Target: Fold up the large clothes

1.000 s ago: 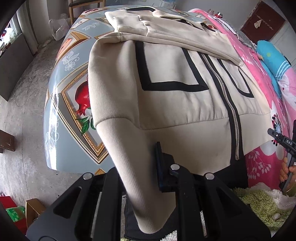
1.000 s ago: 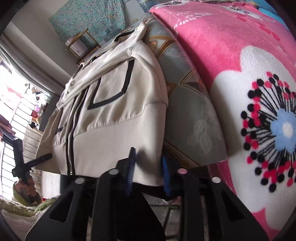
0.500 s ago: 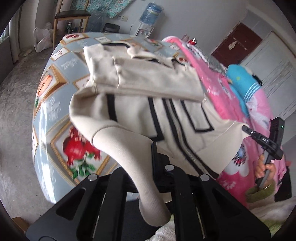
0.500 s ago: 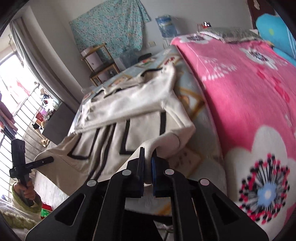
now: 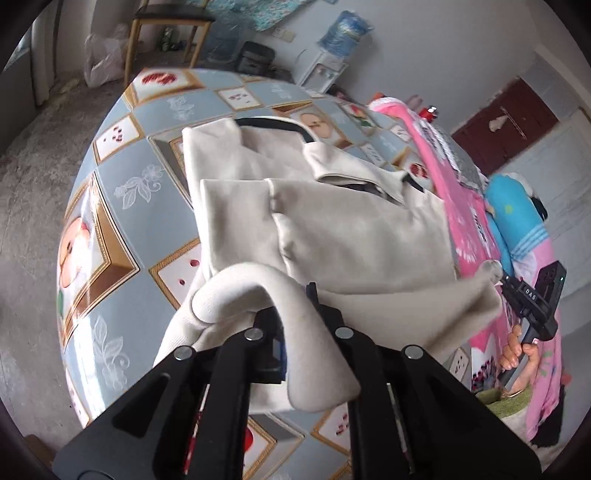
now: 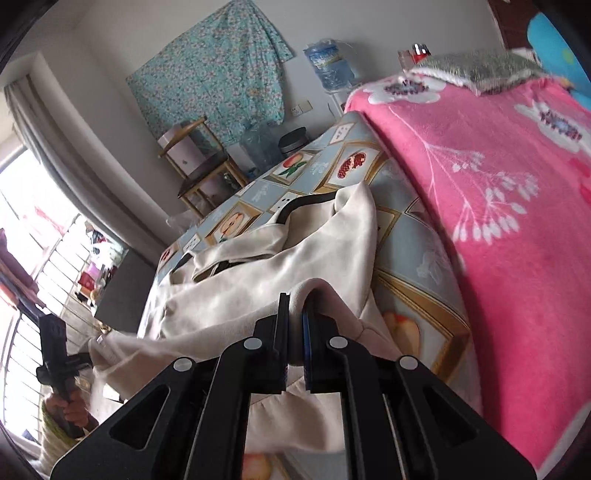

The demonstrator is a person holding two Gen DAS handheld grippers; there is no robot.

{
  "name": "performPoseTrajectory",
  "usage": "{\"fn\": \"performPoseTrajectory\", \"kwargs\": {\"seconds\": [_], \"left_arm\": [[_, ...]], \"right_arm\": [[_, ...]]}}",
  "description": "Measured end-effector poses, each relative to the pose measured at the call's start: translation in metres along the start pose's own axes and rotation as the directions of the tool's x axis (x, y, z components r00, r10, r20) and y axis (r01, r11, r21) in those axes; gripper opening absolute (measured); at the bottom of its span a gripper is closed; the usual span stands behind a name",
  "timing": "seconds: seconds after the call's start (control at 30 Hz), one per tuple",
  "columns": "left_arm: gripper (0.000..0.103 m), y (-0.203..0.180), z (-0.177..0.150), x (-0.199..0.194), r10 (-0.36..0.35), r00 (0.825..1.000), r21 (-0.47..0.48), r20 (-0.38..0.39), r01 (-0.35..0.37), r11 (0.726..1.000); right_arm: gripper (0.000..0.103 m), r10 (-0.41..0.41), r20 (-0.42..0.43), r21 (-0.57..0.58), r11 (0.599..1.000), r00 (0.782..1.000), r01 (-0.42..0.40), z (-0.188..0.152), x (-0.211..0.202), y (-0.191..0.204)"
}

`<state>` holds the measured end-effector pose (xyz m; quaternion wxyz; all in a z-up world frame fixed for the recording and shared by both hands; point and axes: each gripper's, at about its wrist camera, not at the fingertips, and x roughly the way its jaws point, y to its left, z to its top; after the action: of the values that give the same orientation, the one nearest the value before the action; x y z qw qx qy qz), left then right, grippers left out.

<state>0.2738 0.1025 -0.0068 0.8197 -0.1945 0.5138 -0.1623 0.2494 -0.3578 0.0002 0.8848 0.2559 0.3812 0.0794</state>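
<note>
Lying across the counter point(image 5: 122, 206) with its patterned blue-grey cloth, the cream jacket point(image 5: 351, 236) is your task piece. Its black-trimmed collar points toward the far end, and its near hem is lifted off the surface and doubled back over the body. You hold that hem at both corners.

Your left gripper point(image 5: 295, 314) has the ribbed hem corner bunched between its fingers; the cloth drapes over them and hangs down in front. Those fingers are easing apart just now, yet the fabric sits pinched between them. Your right gripper point(image 6: 294, 325) has its fingers closed tight on the other hem corner, with a fold of cream cloth rising between the blue pads point(image 6: 306, 332).

From the left wrist view you can see your right gripper point(image 5: 496, 275) at the far right, its tip buried in the jacket edge, with your hand point(image 5: 517, 350) wrapped around its handle. From the right wrist view, the left gripper point(image 6: 88, 356) shows at the far left, blurred, where the stretched hem ends.

Just beside the counter on the right lies a bed with a pink flowered blanket point(image 6: 517, 206). Against the far wall stand a wooden chair point(image 5: 166, 29) and a water dispenser point(image 5: 332, 48).
</note>
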Motion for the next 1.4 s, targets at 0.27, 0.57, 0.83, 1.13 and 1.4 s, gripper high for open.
{"fn": "performPoseTrajectory", "kwargs": {"seconds": [0.27,0.57,0.83,1.13,1.4], "left_arm": [[0.036,0.027,0.013,0.012,-0.083,0.996,-0.163,-0.030,0.077,0.984],[0.065,0.038,0.005,-0.065,0.008,0.987,-0.188,0.162,0.023,0.982],[0.077,0.041,-0.080,-0.042,-0.072,0.995,-0.237,0.069,0.086,0.968],[0.077,0.089,-0.101,0.002,-0.174,0.966,-0.559,0.190,0.252,0.790],[0.068,0.061,-0.083,0.011,0.019,0.969,-0.508,0.246,0.112,0.854]], "right_arm": [[0.024,0.026,-0.044,0.091,0.996,0.999,-0.022,0.010,0.040,-0.029],[0.060,0.030,0.054,0.140,0.989,0.998,-0.038,0.012,-0.002,-0.035],[0.070,-0.041,-0.061,0.152,0.987,0.997,0.049,-0.057,-0.037,-0.029],[0.070,-0.043,-0.102,0.330,0.941,0.994,0.075,-0.098,-0.014,-0.058],[0.060,-0.047,0.016,0.443,0.896,0.999,0.036,-0.082,0.011,-0.069]]}}
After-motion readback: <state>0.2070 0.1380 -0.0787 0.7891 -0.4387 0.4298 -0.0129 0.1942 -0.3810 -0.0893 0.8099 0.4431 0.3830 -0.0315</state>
